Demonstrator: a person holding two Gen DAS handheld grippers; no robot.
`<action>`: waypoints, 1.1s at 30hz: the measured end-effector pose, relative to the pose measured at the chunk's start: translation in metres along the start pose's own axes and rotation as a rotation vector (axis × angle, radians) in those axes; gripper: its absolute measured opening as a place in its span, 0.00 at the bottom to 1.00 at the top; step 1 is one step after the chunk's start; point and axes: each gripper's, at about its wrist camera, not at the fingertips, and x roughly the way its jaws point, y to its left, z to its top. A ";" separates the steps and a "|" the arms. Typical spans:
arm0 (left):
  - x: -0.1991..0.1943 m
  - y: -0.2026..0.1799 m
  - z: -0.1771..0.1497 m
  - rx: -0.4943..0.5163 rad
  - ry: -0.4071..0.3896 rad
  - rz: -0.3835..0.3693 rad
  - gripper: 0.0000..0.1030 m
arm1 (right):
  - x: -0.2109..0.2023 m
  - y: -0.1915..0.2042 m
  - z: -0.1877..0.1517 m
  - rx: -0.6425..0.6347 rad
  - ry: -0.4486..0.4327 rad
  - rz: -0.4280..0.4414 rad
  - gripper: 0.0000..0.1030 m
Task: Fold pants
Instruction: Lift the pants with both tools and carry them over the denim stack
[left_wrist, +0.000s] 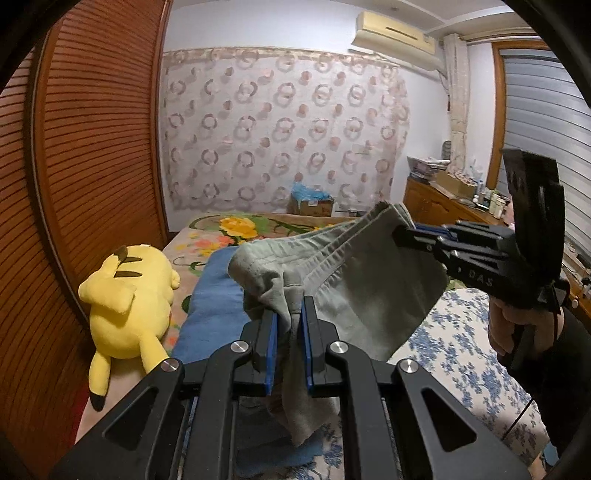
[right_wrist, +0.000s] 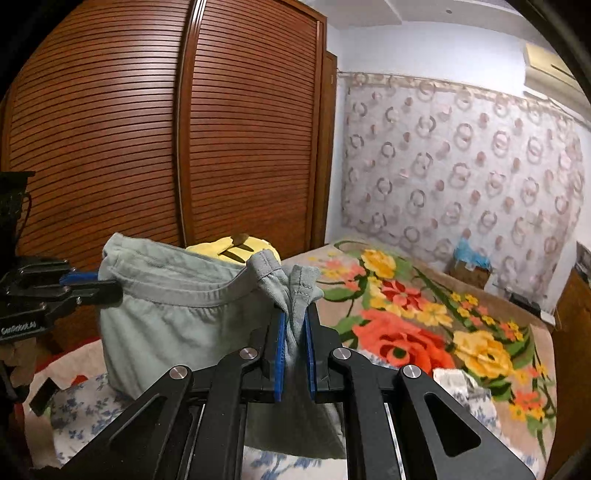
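Note:
Grey-green pants (left_wrist: 354, 291) hang in the air above the bed, held up by the waistband between both grippers. My left gripper (left_wrist: 290, 314) is shut on one corner of the waistband, with cloth hanging down between its blue pads. My right gripper (right_wrist: 295, 321) is shut on the other waistband corner. In the left wrist view the right gripper (left_wrist: 402, 234) pinches the far corner. In the right wrist view the pants (right_wrist: 173, 310) stretch left to the left gripper (right_wrist: 107, 286). The legs hang below, mostly hidden.
A yellow plush toy (left_wrist: 129, 299) lies on the bed beside a slatted wooden wardrobe (left_wrist: 92, 147). A blue cloth (left_wrist: 218, 306), a floral blanket (right_wrist: 424, 332) and a blue-flowered sheet (left_wrist: 461, 350) cover the bed. A cluttered wooden dresser (left_wrist: 443, 203) stands at right.

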 end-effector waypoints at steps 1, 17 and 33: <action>0.004 0.003 0.000 -0.007 0.005 0.011 0.12 | 0.006 -0.002 0.001 -0.009 0.000 0.004 0.09; 0.013 0.034 -0.019 -0.103 0.038 0.127 0.12 | 0.096 -0.003 0.022 -0.138 -0.006 0.129 0.09; 0.022 0.049 -0.036 -0.149 0.094 0.145 0.12 | 0.145 -0.005 0.030 -0.141 0.083 0.218 0.09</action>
